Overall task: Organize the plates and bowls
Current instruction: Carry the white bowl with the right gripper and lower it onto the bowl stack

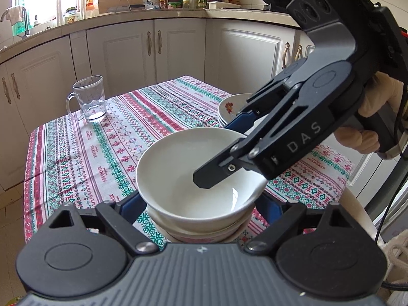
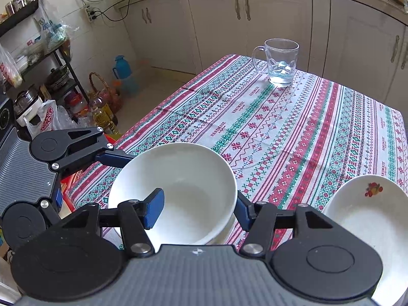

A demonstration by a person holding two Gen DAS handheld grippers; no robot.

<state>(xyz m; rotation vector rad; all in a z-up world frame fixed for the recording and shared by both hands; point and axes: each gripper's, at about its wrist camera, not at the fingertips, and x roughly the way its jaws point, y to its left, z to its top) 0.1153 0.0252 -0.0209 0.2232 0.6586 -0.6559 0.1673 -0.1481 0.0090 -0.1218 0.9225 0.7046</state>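
White bowl sits atop a bowl stack at the counter's near edge. Left gripper has jaws wide apart, flanking the stack below. Right gripper has one jaw inside the bowl's rim, one outside, not visibly pinching. Plates beside; mug at far corner.

— Where's the white bowl?
— Lower centre of frame, upright, empty, nested on top of other bowls.
— And the plates?
— Stacked to its right, white, a small fruit print on the top one's rim.
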